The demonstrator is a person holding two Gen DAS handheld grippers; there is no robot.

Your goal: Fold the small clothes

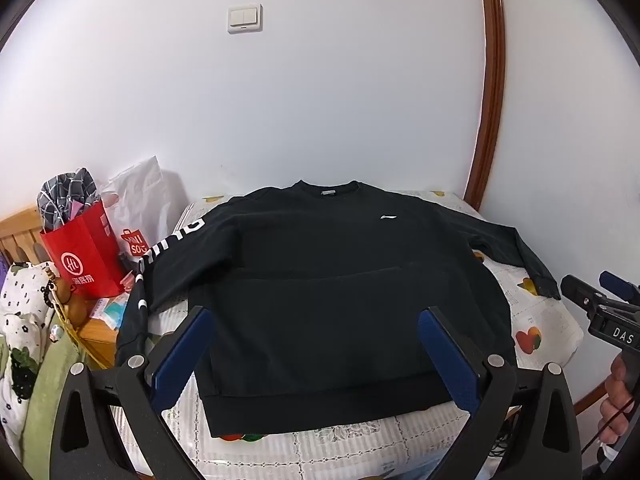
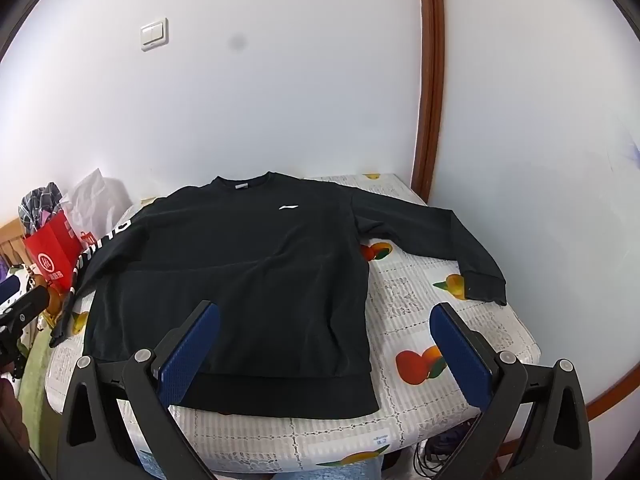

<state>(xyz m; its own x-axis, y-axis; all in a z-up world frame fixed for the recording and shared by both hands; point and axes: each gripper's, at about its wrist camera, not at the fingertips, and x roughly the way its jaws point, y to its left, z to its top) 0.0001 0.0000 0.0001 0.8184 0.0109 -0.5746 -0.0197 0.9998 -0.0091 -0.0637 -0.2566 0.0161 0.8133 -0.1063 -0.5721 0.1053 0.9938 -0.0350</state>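
Note:
A black sweatshirt [image 1: 320, 280] with a small white chest logo lies flat, face up, on a small table, collar toward the wall; it also shows in the right wrist view [image 2: 240, 280]. Its left sleeve, with white lettering, hangs over the table's left edge [image 1: 140, 300]. Its right sleeve [image 2: 460, 248] lies spread toward the right. My left gripper [image 1: 314, 354] is open and empty, hovering above the hem. My right gripper [image 2: 324, 348] is open and empty, above the hem's right side; it also shows at the right edge of the left wrist view [image 1: 600, 300].
The table has a white cloth with a fruit print [image 2: 420, 360]. A red paper bag [image 1: 86, 256] and a white bag [image 1: 140, 208] stand at the left, with bedding [image 1: 24, 340] beyond. A white wall and a brown door frame [image 1: 490, 120] stand behind.

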